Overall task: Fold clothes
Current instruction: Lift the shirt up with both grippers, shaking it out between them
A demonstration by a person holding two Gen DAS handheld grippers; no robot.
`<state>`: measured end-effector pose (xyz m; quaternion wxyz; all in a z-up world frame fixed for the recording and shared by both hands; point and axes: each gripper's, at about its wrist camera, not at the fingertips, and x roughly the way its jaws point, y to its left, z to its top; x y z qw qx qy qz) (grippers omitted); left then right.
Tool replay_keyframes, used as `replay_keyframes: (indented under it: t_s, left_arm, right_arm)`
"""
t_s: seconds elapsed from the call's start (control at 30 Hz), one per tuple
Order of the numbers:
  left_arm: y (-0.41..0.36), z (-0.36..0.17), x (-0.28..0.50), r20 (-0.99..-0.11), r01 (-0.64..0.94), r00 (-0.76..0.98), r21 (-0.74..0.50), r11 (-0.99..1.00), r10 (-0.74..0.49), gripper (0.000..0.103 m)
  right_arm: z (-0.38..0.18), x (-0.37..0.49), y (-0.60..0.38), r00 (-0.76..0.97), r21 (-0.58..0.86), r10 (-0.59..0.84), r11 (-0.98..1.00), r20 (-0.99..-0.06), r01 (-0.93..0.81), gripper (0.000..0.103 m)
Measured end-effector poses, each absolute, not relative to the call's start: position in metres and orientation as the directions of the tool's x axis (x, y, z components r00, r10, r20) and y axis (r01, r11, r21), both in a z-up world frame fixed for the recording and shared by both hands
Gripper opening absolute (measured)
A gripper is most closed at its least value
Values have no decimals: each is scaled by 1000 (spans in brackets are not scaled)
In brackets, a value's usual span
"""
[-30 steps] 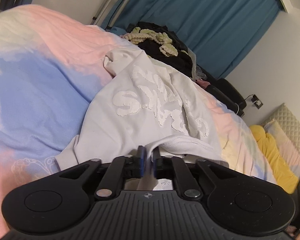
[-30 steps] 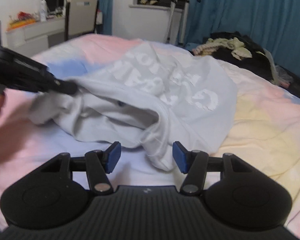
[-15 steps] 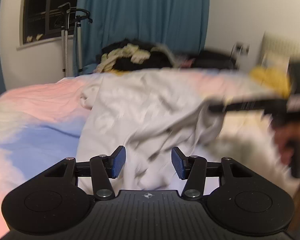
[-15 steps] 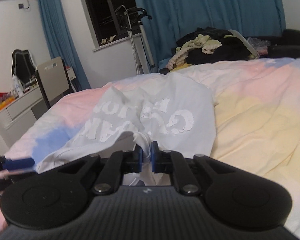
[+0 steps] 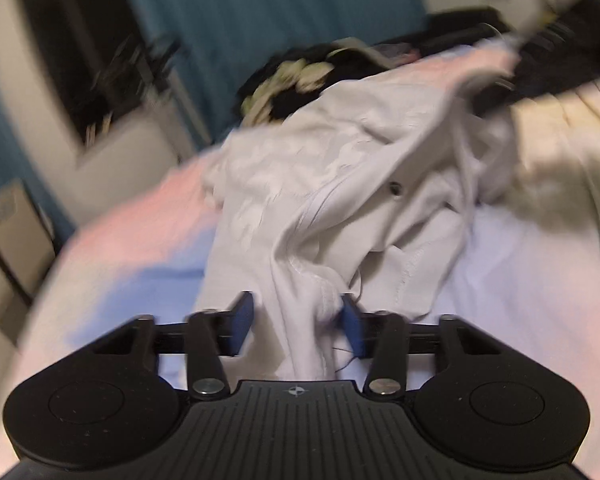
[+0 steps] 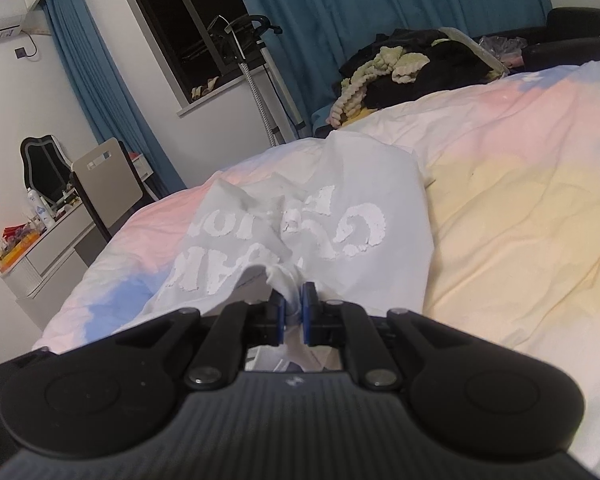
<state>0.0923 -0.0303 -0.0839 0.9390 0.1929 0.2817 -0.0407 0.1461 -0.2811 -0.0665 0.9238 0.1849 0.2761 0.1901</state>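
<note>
A white T-shirt (image 6: 340, 216) with raised white lettering lies crumpled on the pastel bed cover (image 6: 520, 200). My right gripper (image 6: 293, 308) is shut on a bunched edge of that shirt at its near side, and cloth sticks up between the blue pads. In the blurred left wrist view the shirt (image 5: 332, 184) shows its inside seams. My left gripper (image 5: 296, 320) has a thick fold of it between its jaws, which are closing. The right pad touches the cloth, while a thin gap shows at the left pad.
A heap of dark and cream clothes (image 6: 404, 68) sits at the bed's far edge before blue curtains (image 6: 380, 0). A garment steamer stand (image 6: 256, 68) is by the window. A chair (image 6: 108, 184) and a cluttered dresser (image 6: 40, 248) stand left of the bed.
My left gripper let go of the shirt's edge, opened, rolled and shifted, and now narrows around another fold. My right gripper went from open to shut on the shirt's edge and rolled.
</note>
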Motion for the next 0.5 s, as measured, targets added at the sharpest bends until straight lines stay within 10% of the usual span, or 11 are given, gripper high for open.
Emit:
replay_keyframes:
  t_s: [0.07, 0.5]
  left_arm:
    - [-22, -75, 91, -527, 132, 849, 276, 952, 35, 10]
    - [25, 77, -35, -17, -41, 999, -103, 994, 39, 5]
  right_arm:
    - [-69, 143, -281, 783, 432, 437, 869, -442, -241, 9]
    - [32, 30, -286, 910, 324, 413, 865, -29, -382, 7]
